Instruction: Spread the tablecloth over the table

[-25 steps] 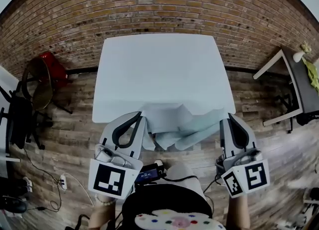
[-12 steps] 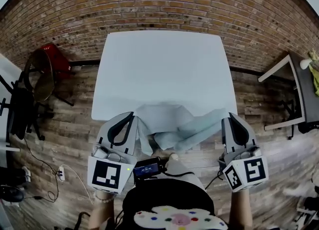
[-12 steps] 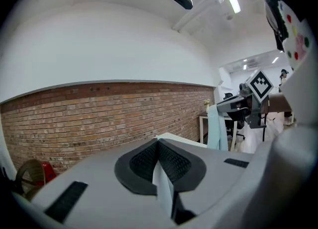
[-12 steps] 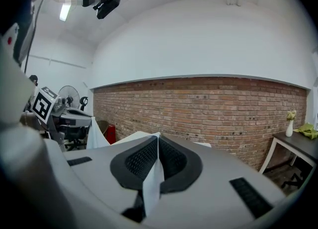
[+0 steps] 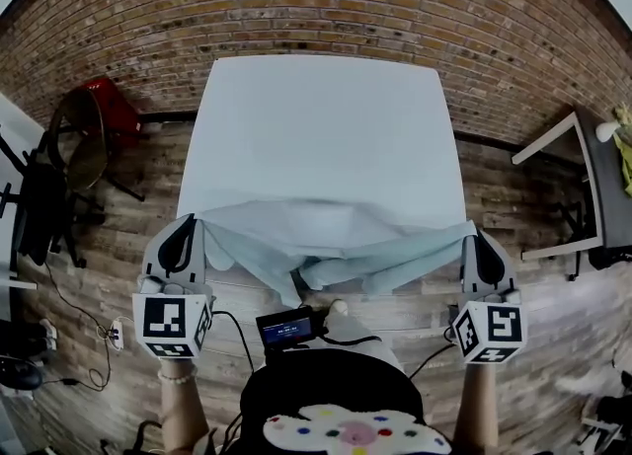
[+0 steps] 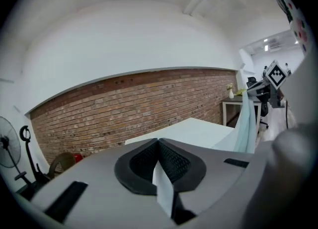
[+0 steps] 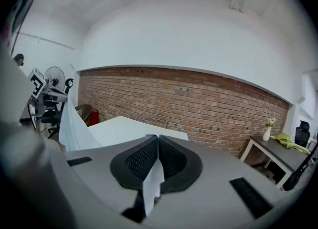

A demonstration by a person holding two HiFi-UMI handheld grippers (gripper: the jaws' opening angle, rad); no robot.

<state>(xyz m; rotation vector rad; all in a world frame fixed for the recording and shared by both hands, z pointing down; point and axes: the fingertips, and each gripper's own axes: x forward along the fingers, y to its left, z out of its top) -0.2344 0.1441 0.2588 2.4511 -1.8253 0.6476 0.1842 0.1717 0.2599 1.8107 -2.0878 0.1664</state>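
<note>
Both my left gripper [image 5: 184, 233] and right gripper [image 5: 478, 238], pinching the tablecloth [image 5: 336, 241], have swung wider apart at lower frame, so it seems stretched ready for the table [image 5: 326, 127].

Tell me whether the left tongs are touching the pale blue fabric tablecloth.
Touching. The left gripper view shows the left tongs shut on a fold of the pale blue fabric tablecloth, which is pinched between them.

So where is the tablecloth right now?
In the head view the tablecloth hangs bunched along the near edge of the white table, held between the left gripper and the right gripper, each shut on an end.
</note>
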